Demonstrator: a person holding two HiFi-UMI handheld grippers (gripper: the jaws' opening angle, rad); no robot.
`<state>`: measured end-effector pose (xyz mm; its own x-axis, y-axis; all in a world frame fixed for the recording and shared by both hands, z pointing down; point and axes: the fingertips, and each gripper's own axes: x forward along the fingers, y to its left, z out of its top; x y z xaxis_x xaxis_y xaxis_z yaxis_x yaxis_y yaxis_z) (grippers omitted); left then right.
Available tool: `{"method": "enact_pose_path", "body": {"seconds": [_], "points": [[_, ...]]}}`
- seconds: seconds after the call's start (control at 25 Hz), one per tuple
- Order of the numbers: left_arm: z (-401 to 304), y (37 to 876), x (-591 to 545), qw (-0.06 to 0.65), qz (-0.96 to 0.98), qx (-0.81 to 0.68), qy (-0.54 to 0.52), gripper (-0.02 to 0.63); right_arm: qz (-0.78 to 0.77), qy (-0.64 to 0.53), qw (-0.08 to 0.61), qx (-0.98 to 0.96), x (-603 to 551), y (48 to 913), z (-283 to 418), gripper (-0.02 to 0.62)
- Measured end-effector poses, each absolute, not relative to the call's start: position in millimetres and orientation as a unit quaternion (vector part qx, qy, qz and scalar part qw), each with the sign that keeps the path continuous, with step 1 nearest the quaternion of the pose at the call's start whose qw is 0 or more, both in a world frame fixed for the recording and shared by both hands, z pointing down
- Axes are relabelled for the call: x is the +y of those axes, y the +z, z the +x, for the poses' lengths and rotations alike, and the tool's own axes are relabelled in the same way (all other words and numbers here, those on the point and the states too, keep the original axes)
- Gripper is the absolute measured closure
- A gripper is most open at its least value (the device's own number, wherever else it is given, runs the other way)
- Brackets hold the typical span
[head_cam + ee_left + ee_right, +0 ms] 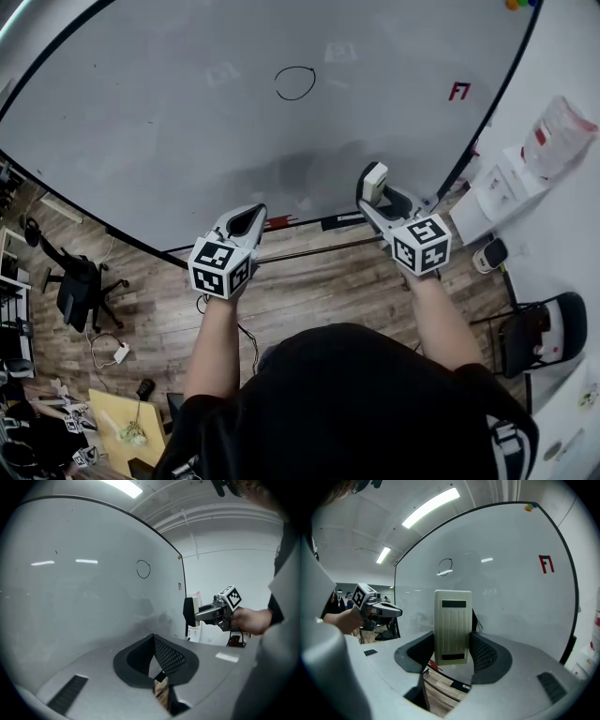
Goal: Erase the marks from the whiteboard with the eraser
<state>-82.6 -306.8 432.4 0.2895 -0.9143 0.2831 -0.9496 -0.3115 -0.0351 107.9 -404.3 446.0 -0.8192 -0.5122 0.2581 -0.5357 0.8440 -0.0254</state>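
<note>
The large whiteboard (187, 122) bears a black circle (295, 82) in its upper middle and a small red mark (458, 91) further right. The circle (446, 566) and red mark (546, 564) also show in the right gripper view. My right gripper (370, 192) is shut on the cream eraser (375, 178), held upright just in front of the board's lower edge, well below the circle. The eraser (452, 627) stands between the pads. My left gripper (251, 214) is level with it to the left, jaws together and empty, near the board's bottom rail.
A marker rail (309, 248) runs under the board. White boxes and a red-and-white bag (525, 159) sit at the right, with a black chair (544, 333) below them. An office chair (80, 281) stands at left on the wooden floor.
</note>
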Motion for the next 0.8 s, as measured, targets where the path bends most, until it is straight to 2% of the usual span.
{"method": "enact_pose_path", "body": {"seconds": [0.8], "points": [[-105.0, 431.2, -304.7, 0.072, 0.799, -0.586, 0.111, 0.595, 0.276, 0.031, 0.125, -0.953, -412.9, 431.6, 90.7, 0.365]]}}
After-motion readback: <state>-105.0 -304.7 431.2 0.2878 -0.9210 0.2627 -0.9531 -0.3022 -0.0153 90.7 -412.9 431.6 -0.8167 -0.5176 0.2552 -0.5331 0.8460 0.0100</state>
